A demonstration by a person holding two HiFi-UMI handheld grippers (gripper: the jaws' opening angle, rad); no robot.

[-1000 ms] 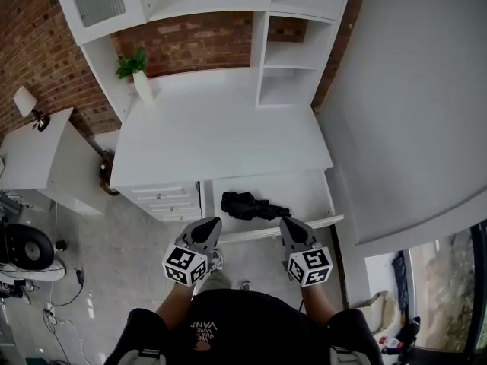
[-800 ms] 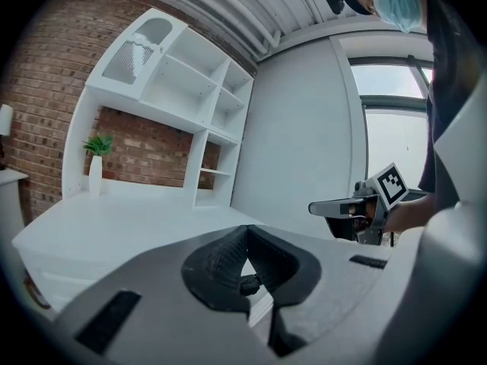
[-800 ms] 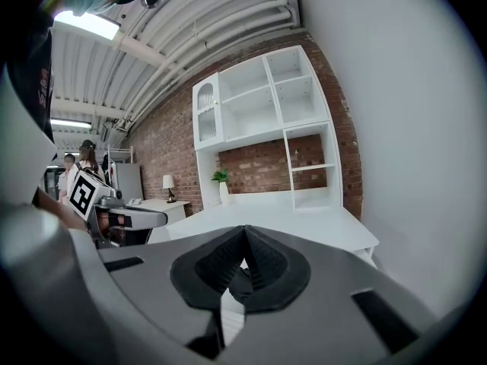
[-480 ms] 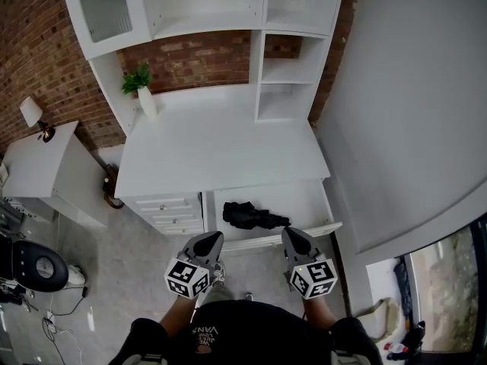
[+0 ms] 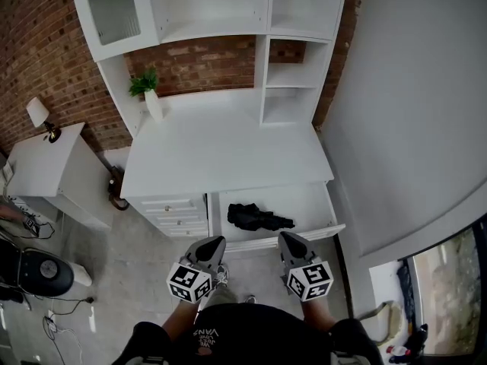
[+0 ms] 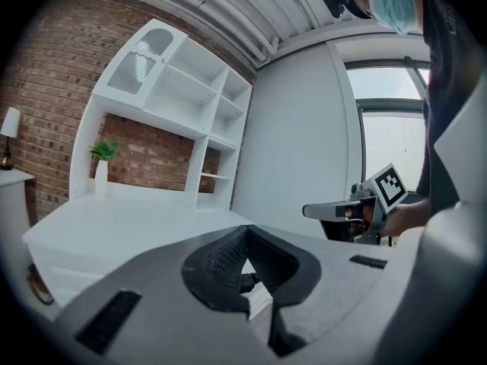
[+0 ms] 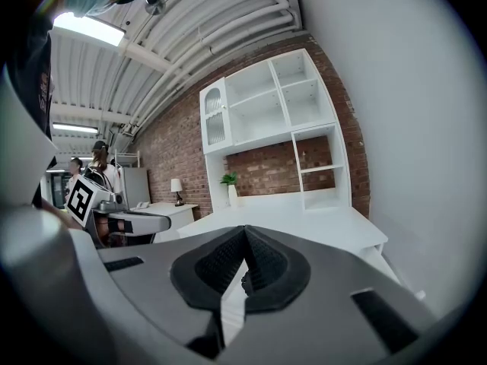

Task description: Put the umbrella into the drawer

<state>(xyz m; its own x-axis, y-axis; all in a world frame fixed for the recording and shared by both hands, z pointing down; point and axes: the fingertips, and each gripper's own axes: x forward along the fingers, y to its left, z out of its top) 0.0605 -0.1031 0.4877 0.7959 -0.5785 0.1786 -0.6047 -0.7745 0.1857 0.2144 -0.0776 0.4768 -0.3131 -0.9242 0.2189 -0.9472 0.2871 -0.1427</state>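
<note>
A folded black umbrella (image 5: 259, 218) lies in the open white drawer (image 5: 316, 202) under the desk top. Both grippers hover side by side just in front of the drawer's front panel, apart from it. My left gripper (image 5: 214, 242) is shut with nothing in it, and its jaw tips meet in the left gripper view (image 6: 245, 231). My right gripper (image 5: 284, 239) is likewise shut and empty, with its jaws closed together in the right gripper view (image 7: 245, 231). Each gripper shows in the other's view, the right one (image 6: 335, 210) and the left one (image 7: 143, 221).
The white desk top (image 5: 228, 150) carries a small plant in a white vase (image 5: 151, 97) and a hutch of shelves (image 5: 289, 82). A stack of small drawers (image 5: 169, 207) sits left of the open one. A side cabinet with a lamp (image 5: 42, 116) stands left, a grey wall (image 5: 411, 112) right.
Both grippers have drawn back a little from the drawer's front panel and risen slightly, still shut. The umbrella lies unmoved in the drawer.
</note>
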